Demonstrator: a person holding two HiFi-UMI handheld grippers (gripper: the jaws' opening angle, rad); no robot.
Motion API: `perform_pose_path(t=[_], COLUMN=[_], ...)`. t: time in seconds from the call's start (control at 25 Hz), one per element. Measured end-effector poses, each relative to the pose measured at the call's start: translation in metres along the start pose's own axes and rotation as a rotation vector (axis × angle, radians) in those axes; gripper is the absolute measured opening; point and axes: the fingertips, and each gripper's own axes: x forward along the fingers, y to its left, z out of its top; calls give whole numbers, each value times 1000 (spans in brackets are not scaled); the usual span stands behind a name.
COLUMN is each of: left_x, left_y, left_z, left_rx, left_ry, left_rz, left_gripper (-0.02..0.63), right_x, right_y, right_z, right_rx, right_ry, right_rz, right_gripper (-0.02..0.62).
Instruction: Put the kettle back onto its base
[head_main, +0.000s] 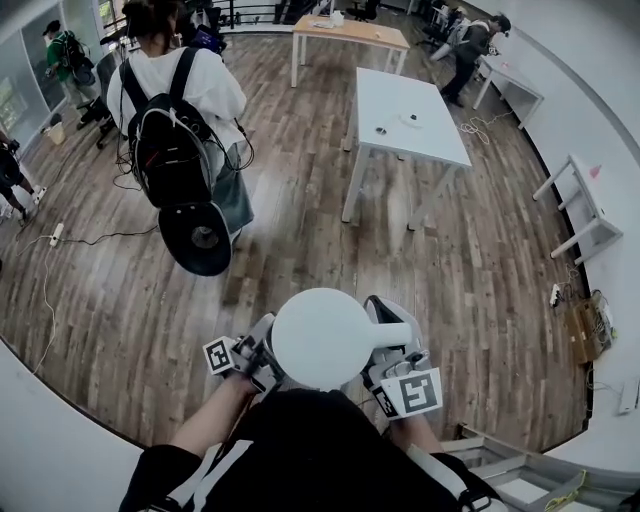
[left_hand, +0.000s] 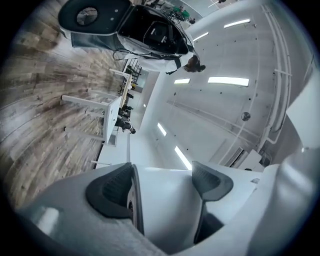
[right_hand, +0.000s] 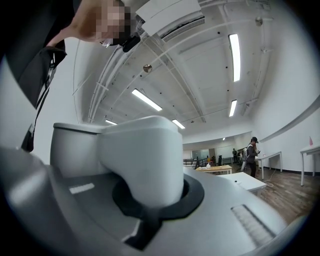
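White round kettle (head_main: 322, 338), upright, handle rightward, held aloft

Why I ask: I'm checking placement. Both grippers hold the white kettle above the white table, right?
Not quite. In the head view the left gripper and right gripper hold the white kettle above the wooden floor; the white table stands farther off.

You held your left forearm (head_main: 212, 425) and right forearm (head_main: 418, 432) drawn in before your torso. Left gripper (head_main: 268, 348) clamped the kettle (head_main: 320, 338) body; right gripper (head_main: 388, 340) closed tight on its handle.
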Motion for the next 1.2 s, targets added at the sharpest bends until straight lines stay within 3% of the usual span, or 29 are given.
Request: perform_pose_path(t=[0.4,0.76,1.2], left_x=[89,138,197], left_y=[46,96,139], left_z=[-24,-50,-18], left_rx=[-4,-64,-119], left_ry=[57,111,174], left_rz=[-20,35,26], left_gripper=[379,379,379], right_x=[-7,-25,16], right_y=[-96,-168,-218], right_z=[6,-11,-25], right_rx=[-30,-2,-35], right_ry=[-33,-1,20], right_rz=[-50,-152,-220], right_gripper=[6,6,6])
